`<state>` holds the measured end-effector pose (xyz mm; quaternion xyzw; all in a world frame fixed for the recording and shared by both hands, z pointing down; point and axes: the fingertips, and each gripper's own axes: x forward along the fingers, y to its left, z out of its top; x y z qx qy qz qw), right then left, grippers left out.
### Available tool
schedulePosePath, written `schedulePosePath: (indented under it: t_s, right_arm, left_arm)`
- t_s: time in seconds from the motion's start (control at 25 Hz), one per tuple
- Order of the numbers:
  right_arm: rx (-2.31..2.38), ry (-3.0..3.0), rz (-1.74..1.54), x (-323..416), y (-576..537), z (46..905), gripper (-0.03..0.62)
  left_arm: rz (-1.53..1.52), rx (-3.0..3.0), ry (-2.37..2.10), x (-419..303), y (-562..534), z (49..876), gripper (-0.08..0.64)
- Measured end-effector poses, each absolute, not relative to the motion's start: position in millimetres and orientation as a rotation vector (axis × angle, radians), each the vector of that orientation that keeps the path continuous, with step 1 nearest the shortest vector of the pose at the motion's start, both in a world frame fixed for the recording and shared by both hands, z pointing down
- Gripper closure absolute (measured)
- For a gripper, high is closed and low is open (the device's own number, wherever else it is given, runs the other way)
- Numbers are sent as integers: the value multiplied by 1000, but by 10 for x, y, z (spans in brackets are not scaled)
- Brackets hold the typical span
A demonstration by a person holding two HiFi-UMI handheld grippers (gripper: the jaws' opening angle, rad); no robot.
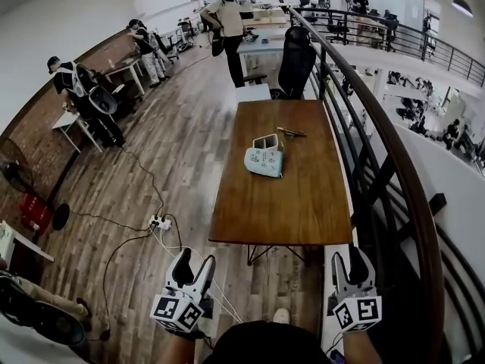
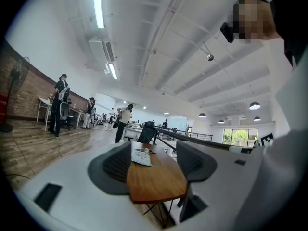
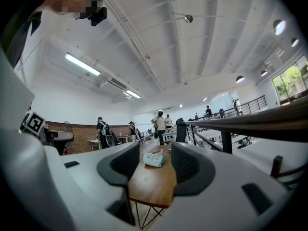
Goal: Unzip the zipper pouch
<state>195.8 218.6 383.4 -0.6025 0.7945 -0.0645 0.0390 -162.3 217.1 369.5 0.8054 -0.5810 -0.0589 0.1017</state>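
Short of the wooden table's near end, two hand-held grippers hang over the plank floor, both pointing level toward the tabletop. The left gripper sits off the table's near left corner, its jaws spread apart with nothing between them. The right gripper sits off the near right corner, jaws likewise parted and empty. Each gripper's own camera frames the table between its dark pads.

A pale blue-green zipper pouch lies flat near the table's middle, a little toward the far end, well apart from both grippers, with only a bare stretch of tabletop between it and the near edge. Just behind the pouch, toward the table's far end, stands a small pale object too small to identify, and beside that lies a slender dark item.

At the table's far end stands a black office chair. A dark metal railing runs close along the table's right side. On the floor left of the near corner, a white power strip trails cables. Beyond the far end, people stand among desks, and another person stands far left by a brick wall.
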Motion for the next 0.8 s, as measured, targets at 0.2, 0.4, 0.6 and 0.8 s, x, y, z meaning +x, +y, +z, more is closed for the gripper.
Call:
schedulePosePath:
  t_s: [0.2,0.4,0.6,0.8]
  right_arm:
    - [-1842,2428,-233,2138,1939,3923,407]
    - [-1860,2440,-216,2242,1728,3893,414]
    - [-1902,2444,-216,2207,1448,3953,416]
    - [-1945,2439,-186,2124,1032,3970,416]
  left_arm:
    - [-135,2382,-1721,-1433,1918,3710,273]
    - [-172,2385,-1694,-1316,1691,3740,273]
    - [-175,2381,-1657,-1336,1334,3882,273]
    - [-194,2392,-1602,-1387,771,4009,273]
